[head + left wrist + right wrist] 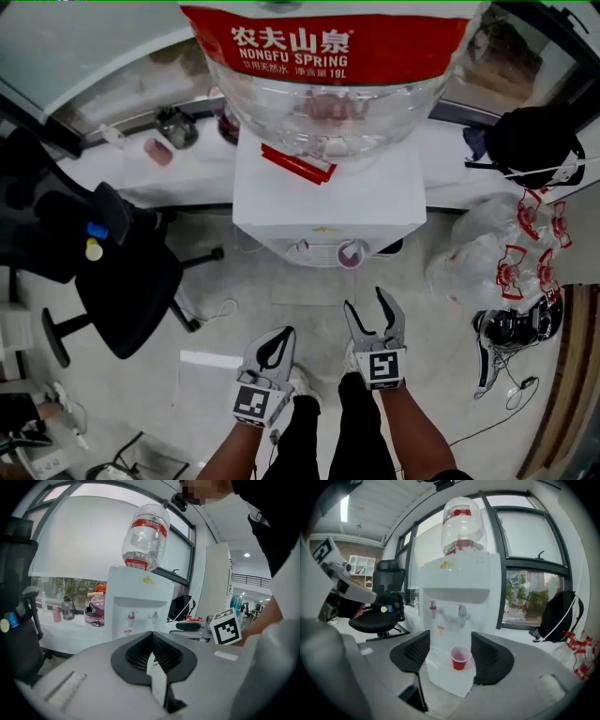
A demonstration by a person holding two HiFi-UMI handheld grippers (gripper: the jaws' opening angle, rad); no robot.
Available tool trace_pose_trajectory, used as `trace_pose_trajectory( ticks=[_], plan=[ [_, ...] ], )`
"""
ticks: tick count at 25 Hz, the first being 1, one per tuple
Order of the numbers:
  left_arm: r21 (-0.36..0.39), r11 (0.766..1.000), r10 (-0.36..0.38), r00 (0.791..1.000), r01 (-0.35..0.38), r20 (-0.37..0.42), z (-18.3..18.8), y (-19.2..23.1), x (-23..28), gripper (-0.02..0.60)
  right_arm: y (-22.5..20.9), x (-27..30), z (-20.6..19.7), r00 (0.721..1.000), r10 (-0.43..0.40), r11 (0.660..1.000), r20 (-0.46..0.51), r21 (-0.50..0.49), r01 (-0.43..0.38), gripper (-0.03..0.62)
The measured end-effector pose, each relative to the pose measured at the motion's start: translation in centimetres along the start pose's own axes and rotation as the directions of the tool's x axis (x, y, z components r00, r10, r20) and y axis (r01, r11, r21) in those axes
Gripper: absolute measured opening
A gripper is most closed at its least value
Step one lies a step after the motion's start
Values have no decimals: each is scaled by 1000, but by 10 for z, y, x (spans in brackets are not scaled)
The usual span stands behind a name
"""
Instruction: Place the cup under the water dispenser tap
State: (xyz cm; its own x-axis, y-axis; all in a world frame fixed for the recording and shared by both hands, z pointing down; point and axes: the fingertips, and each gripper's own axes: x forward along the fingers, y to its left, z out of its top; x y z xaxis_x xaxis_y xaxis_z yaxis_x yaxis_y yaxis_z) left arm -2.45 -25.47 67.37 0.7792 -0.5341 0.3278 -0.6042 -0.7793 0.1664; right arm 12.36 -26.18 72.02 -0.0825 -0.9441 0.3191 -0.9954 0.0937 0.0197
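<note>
We judged the cup [460, 657] beyond our wide, empty right tongs [367, 302] light and crushable, best gripped gently mid-wall; left tongs [151, 644] closed.

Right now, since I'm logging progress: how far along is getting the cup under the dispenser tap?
Done: the red cup stands upright on the drip tray, below the right-hand tap. In hand: nothing. The right gripper is open and apart from the cup, and the left gripper is shut and empty. Left: nothing that shows; the placement looks complete.
</note>
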Motion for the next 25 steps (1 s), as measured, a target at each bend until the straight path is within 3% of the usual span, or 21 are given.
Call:
trace_pose_trajectory(
  ticks=[3, 11, 16, 21, 25],
  plan=[
    [24, 999, -23, 1000, 23, 17, 32, -10, -3, 17, 0, -32, 38, 999, -4, 999, 37, -36, 5, 194],
    [36, 997, -64, 996, 62, 54, 94, -44, -22, 17, -7, -98, 137, 992, -72, 997, 107, 10, 72, 5],
    [29, 997, -77, 996, 75, 49, 120, -62, -37, 17, -11, -127, 181, 988, -88, 996, 130, 28, 85, 5],
    [-10, 997, -78, 995, 78, 66, 149, -68, -54, 17, 10, -153, 227, 990, -29, 995, 140, -93, 42, 5],
    [0, 998, -62, 990, 63, 127, 187, -58, -63, 17, 13, -162, 254, 989, -11, 993, 151, -116, 29, 5]
  ],
)
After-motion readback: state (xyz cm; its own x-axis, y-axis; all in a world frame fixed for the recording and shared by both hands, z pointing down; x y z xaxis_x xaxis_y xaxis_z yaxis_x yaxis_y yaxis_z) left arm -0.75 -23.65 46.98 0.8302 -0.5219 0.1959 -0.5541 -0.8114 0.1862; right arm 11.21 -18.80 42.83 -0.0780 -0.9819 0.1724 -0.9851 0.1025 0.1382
